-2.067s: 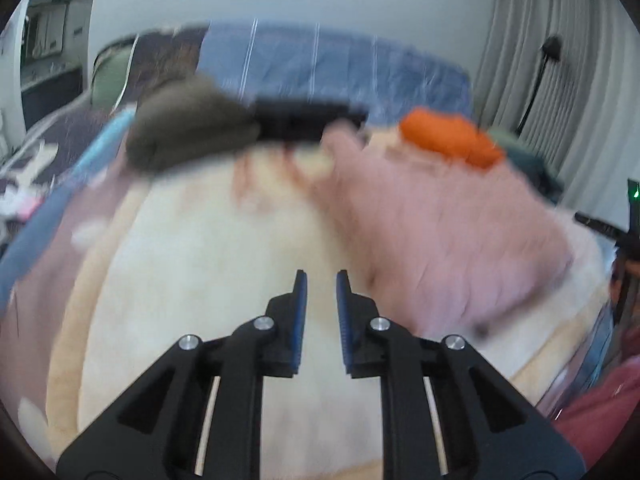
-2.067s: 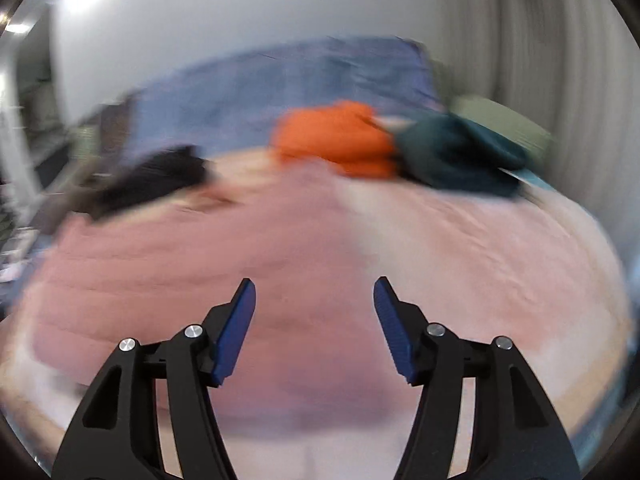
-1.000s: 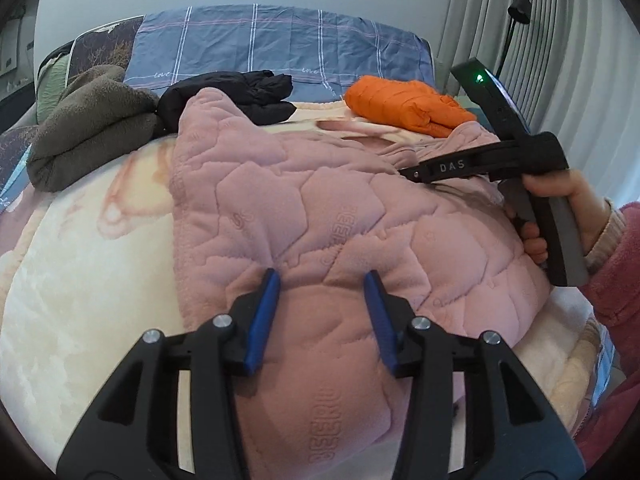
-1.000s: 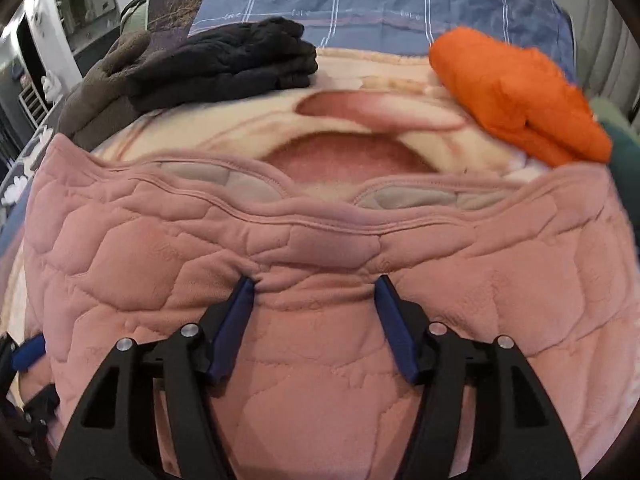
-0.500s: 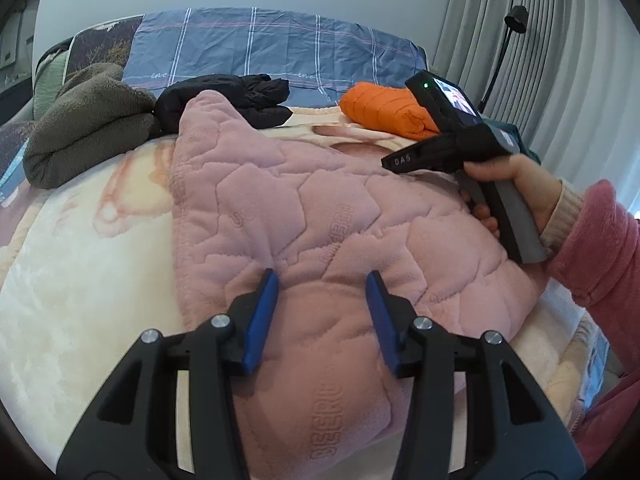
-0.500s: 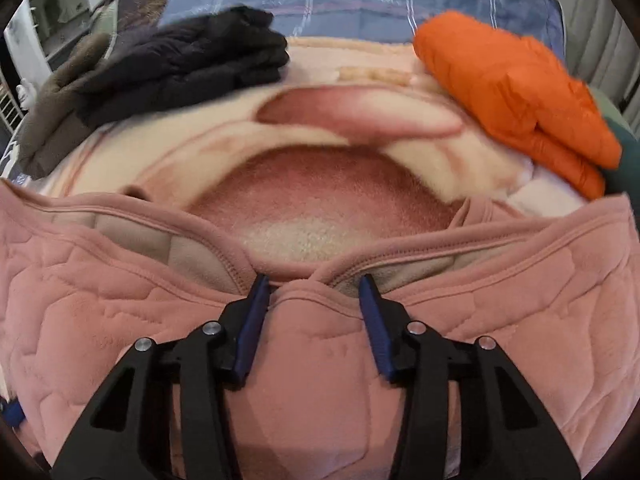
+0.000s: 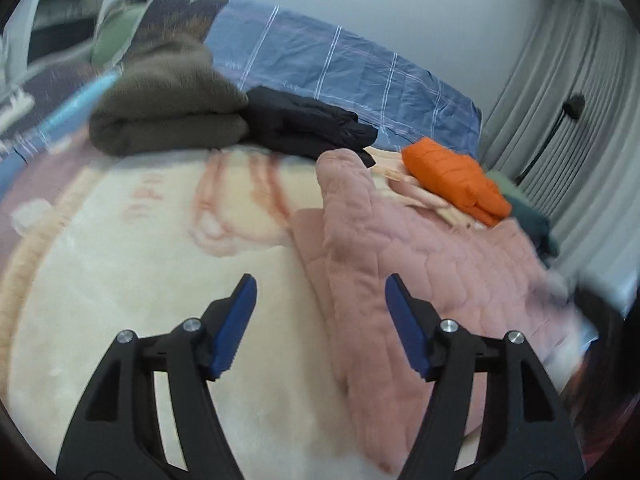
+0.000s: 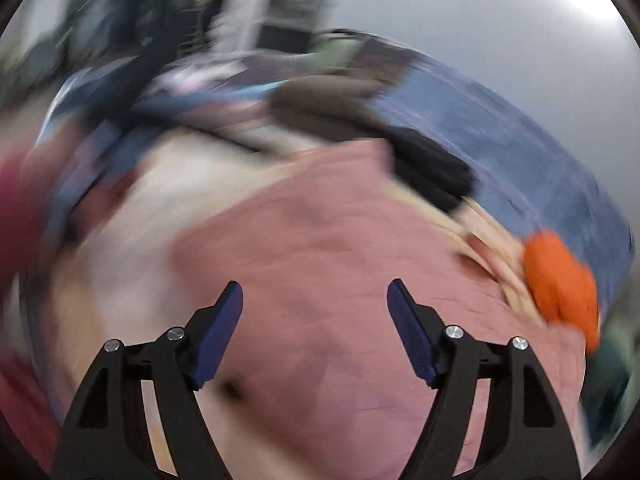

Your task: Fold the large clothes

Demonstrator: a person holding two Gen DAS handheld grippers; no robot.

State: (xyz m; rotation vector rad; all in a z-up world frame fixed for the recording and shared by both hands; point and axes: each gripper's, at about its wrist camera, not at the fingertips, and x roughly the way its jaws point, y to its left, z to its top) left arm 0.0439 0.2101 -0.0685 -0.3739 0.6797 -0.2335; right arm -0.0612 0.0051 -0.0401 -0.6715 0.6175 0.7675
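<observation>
A pink quilted fleece garment (image 7: 404,256) lies folded on the cream blanket (image 7: 128,264) of the bed. It also shows in the blurred right wrist view (image 8: 320,248). My left gripper (image 7: 320,320) is open and empty, above the garment's left edge where it meets the blanket. My right gripper (image 8: 314,320) is open and empty, held above the middle of the pink garment.
Folded clothes lie along the back of the bed: an olive fleece (image 7: 168,108), a black garment (image 7: 308,124), an orange jacket (image 7: 456,180) and a dark teal one (image 7: 536,228). A blue plaid pillow (image 7: 340,68) is behind them. Curtains (image 7: 568,112) hang at right.
Both grippers have opened wide and let go of the pink garment. The left one pulled back leftward; the right one swung away fast, so its view is blurred.
</observation>
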